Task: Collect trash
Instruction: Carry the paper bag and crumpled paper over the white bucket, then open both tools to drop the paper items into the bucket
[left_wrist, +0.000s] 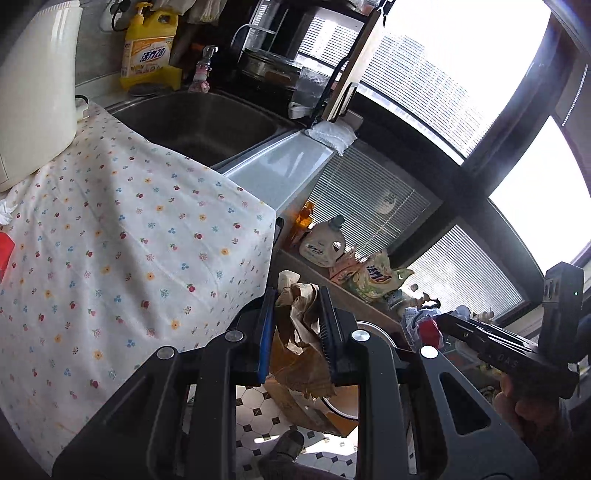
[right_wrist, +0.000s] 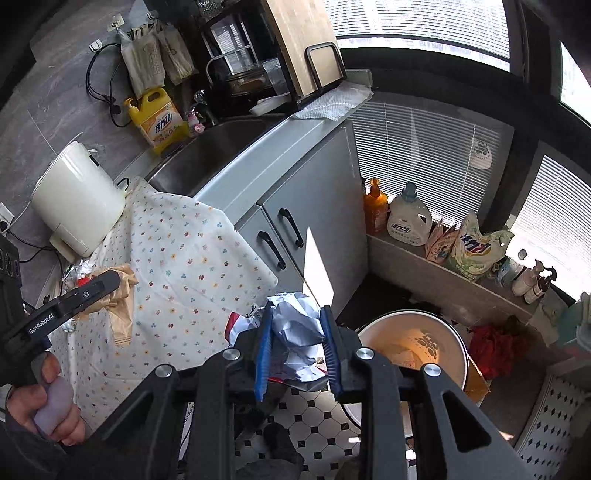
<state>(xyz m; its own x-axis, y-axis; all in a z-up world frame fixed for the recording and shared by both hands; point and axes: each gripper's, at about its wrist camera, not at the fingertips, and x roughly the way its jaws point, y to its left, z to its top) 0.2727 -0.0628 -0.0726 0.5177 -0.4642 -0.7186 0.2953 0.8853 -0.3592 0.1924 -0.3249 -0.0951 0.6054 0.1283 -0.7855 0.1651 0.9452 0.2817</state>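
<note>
Floral cotton cloth (right_wrist: 177, 258) drapes the counter and hangs over its front edge, beside the steel sink (right_wrist: 207, 155) and grey cabinet doors (right_wrist: 295, 221). Below on the tiled floor (right_wrist: 317, 410), a round white bin (right_wrist: 417, 343) stands open-mouthed. Above its near rim the right gripper (right_wrist: 297, 341) pinches crumpled white-blue paper (right_wrist: 295, 325). Over the cloth's edge the left gripper (left_wrist: 297, 332), angled downward, clamps a wrinkled brown paper bag (left_wrist: 299, 332).

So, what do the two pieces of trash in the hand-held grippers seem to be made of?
The brown bag in the left hand-held gripper looks like matte kraft paper: creased, with torn edges. The pale wad in the right hand-held gripper looks like crumpled white-bluish paper with sharp folds, possibly a printed wrapper.
</note>
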